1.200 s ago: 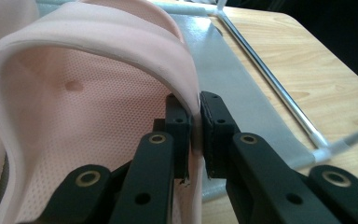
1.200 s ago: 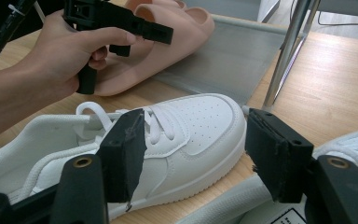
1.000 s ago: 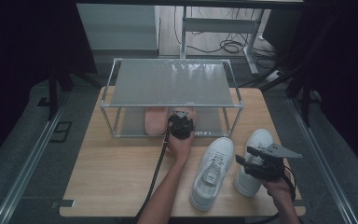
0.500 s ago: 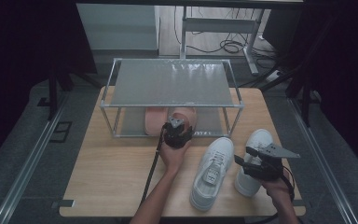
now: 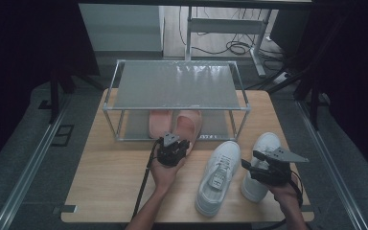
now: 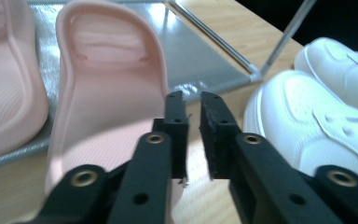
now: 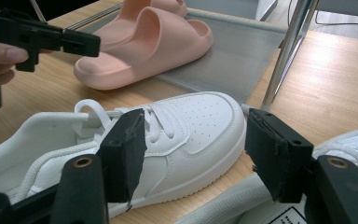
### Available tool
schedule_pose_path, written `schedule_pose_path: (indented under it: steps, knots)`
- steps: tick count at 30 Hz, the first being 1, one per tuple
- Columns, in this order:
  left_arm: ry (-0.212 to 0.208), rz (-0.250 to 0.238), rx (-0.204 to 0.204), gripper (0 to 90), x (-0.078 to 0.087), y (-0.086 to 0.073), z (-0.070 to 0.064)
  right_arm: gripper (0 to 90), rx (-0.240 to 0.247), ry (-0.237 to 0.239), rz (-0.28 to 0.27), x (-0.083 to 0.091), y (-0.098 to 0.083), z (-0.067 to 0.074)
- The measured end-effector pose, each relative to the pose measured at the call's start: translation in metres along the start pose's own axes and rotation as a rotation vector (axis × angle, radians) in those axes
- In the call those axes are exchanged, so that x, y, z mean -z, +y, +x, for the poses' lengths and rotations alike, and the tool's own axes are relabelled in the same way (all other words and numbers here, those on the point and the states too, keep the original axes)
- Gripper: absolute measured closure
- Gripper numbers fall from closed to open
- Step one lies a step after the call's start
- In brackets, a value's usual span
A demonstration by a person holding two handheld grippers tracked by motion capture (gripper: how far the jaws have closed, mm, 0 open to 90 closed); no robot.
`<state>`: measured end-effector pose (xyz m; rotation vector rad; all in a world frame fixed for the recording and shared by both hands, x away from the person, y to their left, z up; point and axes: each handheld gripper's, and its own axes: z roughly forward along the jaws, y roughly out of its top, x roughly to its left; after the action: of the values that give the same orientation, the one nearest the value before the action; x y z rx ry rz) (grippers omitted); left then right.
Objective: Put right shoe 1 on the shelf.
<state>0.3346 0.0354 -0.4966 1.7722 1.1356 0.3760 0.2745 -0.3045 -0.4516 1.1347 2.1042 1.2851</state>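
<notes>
Slide sandal, pink, sits with its toe on the rack's lower shelf and its heel over the shelf's front lip toward the counter, beside its mate. Since a second ago the left hand-held gripper has drawn back toward the near edge, its jaws just closing to a narrow empty gap. Judgement: sandal released and placed; white sneakers near the right edge come next, the right hand-held gripper spread wide over them.
</notes>
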Motion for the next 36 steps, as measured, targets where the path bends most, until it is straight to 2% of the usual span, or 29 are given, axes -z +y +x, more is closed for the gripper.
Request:
schedule_pose_path:
  steps: [4, 8, 10, 14, 16, 17, 18, 22, 27, 33, 36]
  knots:
    - [-0.009, 0.023, -0.022, 89.9, 0.009, -0.005, 0.002, 38.6, 0.002, 0.0, -0.001, 0.0, 0.0, 0.0]
    - [-0.019, 0.042, -0.04, 90.0, 0.015, -0.009, 0.004, 38.7, 0.001, -0.001, -0.001, 0.0, 0.0, 0.0]
    - [-0.023, 0.057, -0.062, 90.0, 0.021, -0.012, 0.006, 38.7, 0.004, -0.001, 0.0, 0.0, 0.0, 0.001]
    - [-0.032, 0.066, -0.07, 90.0, 0.029, -0.016, 0.011, 38.7, 0.003, -0.002, 0.001, 0.0, 0.0, 0.001]
    - [-0.056, 0.082, -0.069, 90.0, 0.033, -0.019, 0.015, 38.7, 0.002, -0.002, 0.002, 0.0, 0.0, 0.001]
    - [-0.058, 0.098, -0.081, 90.0, 0.033, -0.021, 0.016, 38.7, 0.002, -0.002, 0.002, 0.0, 0.0, 0.001]
    - [-0.061, 0.116, -0.099, 90.0, 0.033, -0.024, 0.019, 38.7, 0.004, 0.0, 0.006, -0.001, 0.0, 0.001]
    - [-0.063, 0.134, -0.107, 90.0, 0.029, -0.026, 0.022, 38.7, 0.006, 0.002, 0.007, -0.002, 0.0, 0.003]
    - [-0.061, 0.162, -0.127, 90.0, 0.015, -0.024, 0.022, 38.7, 0.007, 0.002, 0.007, -0.003, 0.0, 0.003]
    - [-0.063, 0.17, -0.113, 90.0, 0.004, -0.022, 0.022, 38.7, 0.003, 0.0, 0.005, -0.001, 0.0, 0.001]
    - [-0.06, 0.174, -0.119, 90.0, 0.002, -0.02, 0.021, 38.7, 0.004, -0.002, 0.002, 0.0, 0.0, 0.001]
